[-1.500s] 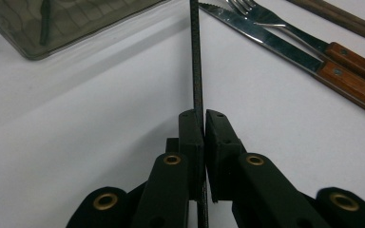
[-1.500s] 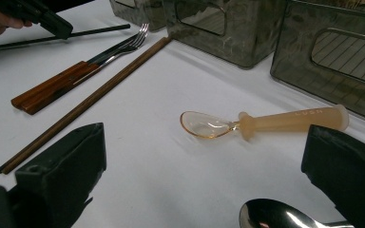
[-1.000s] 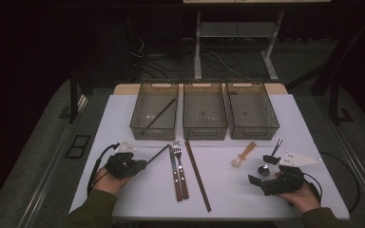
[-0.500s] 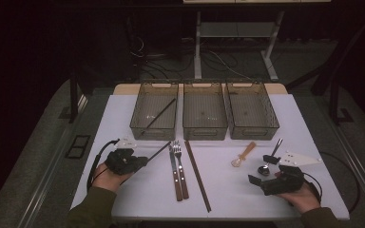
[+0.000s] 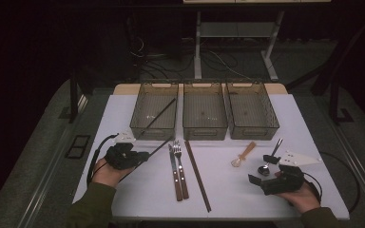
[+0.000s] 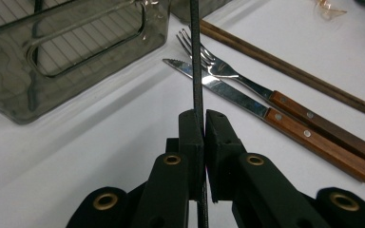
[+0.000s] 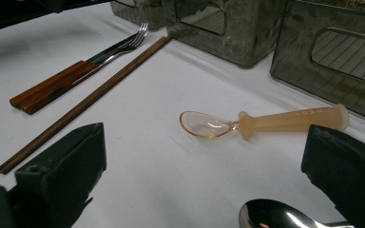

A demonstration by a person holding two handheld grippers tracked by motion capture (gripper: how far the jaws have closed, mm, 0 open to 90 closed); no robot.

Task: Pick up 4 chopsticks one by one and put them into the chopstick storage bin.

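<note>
The left tongs [image 6: 203, 124] pinch a dark chopstick [image 6: 196, 61] near the surface's left edge, the right tongs [image 7: 204, 180] spread; next, likely, lifting it into the left bin [image 5: 154, 110].

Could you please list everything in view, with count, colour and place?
bins: three, smoky clear, back of table
black chopstick: one, held in left gripper
second black chopstick: one, in left bin
knife: one, wood-handled, centre
fork: one, wood-handled, beside knife
brown chopsticks: pair, right of fork
plastic spoon: one, amber, right
metal spoon: one, silver, far right
table: one, white
left gripper: black, shut
right gripper: black, open
</note>
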